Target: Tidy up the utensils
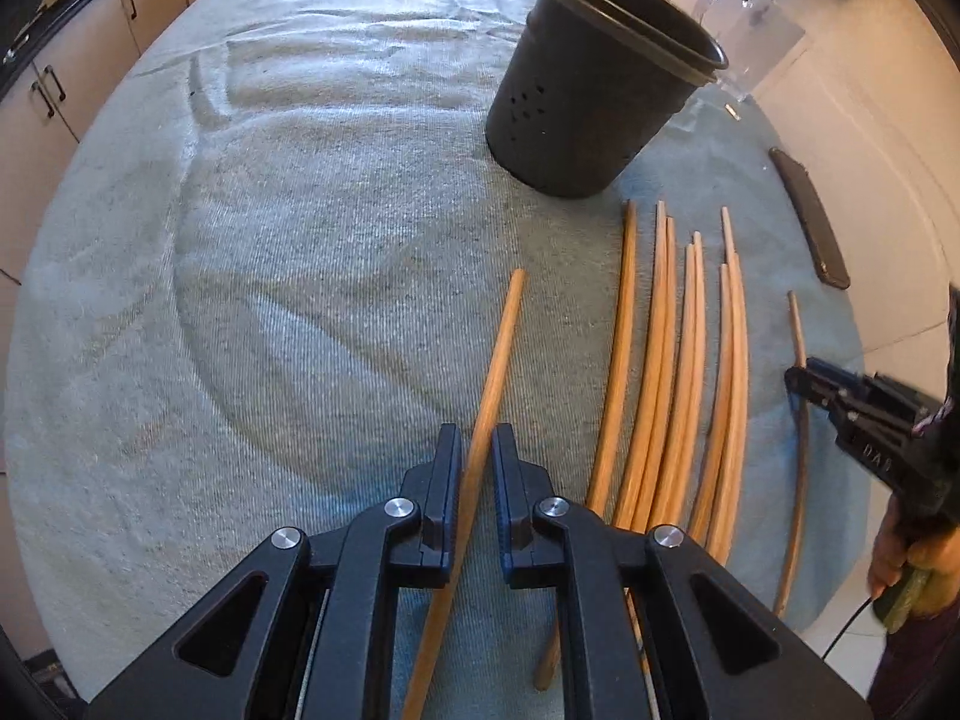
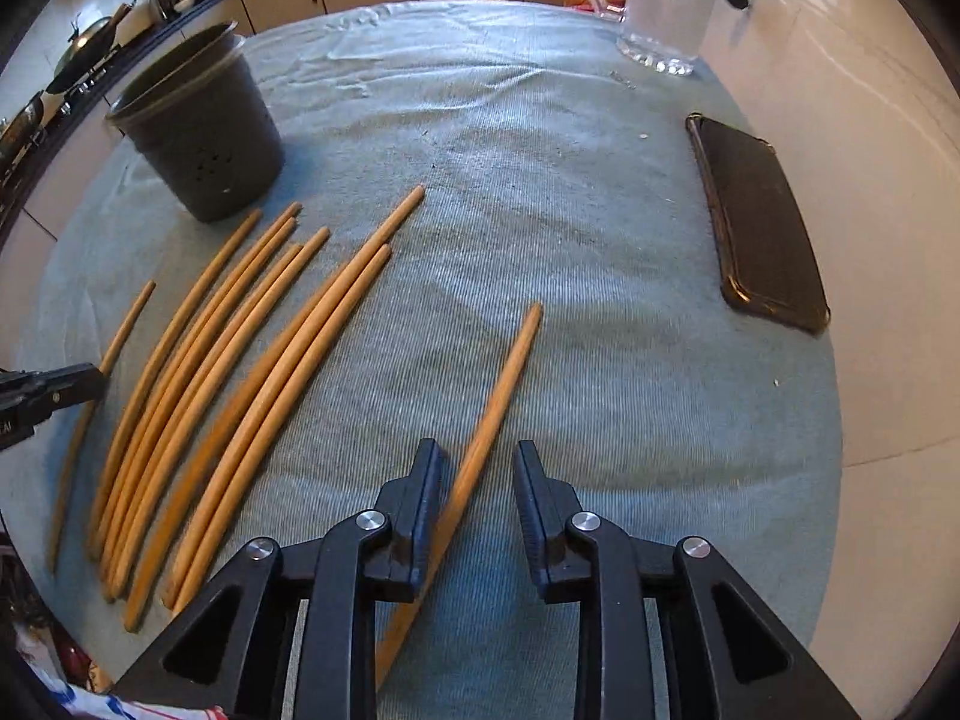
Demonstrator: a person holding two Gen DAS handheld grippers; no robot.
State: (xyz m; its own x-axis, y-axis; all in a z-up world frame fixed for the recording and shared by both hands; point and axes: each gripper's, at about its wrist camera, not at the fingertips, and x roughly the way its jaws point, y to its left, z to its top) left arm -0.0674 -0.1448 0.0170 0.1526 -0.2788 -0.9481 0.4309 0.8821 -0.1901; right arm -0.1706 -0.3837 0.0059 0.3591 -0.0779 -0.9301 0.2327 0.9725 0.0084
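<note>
My left gripper (image 1: 477, 438) points down at the towel, shut on a single wooden chopstick (image 1: 498, 348) that runs between its narrow jaws. To its right lie several more chopsticks (image 1: 672, 372) side by side. A black perforated holder (image 1: 576, 120) stands upright behind them, and nothing shows inside it. My right gripper (image 2: 477, 447) stands open over another lone chopstick (image 2: 510, 360). That stick lies close to the left finger, with a clear gap to the right finger. The holder (image 2: 204, 144) appears at the upper left of the right wrist view.
A blue-grey towel (image 1: 270, 240) covers the round table. A dark phone (image 2: 762, 228) lies near the table's right edge, and a clear glass jug (image 2: 666, 6) stands at the back. Kitchen cabinets and a stove line the far side. A hand (image 1: 900, 564) holds the right gripper.
</note>
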